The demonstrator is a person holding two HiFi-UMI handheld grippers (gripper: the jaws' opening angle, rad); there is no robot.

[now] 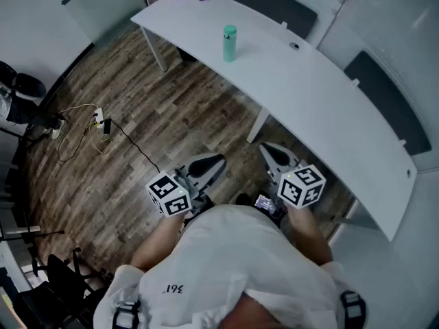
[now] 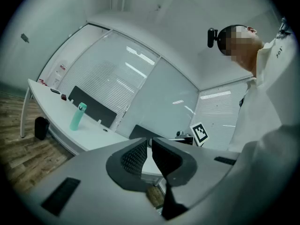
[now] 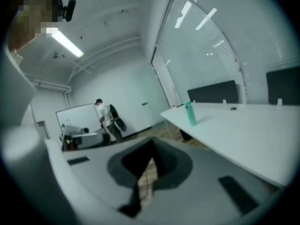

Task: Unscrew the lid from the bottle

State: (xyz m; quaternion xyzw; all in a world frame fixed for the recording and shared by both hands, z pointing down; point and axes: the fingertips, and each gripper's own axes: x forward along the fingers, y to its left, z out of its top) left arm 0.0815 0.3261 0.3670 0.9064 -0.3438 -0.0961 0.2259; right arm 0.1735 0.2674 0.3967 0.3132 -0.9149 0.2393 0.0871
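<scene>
Grey left gripper (image 1: 216, 162): clenched, empty, well short of the table (image 1: 329, 108).
Bottle (image 1: 230, 44): teal, upright on the white table, far ahead of both grippers; lid (image 1: 230, 29) on.
Right gripper (image 1: 271, 153): jaws pressed together, nothing in them.
Approach: I'd spread both jaws first; left clamps the body, right twists the lid.
Unclear: lid seam too small to read.
</scene>
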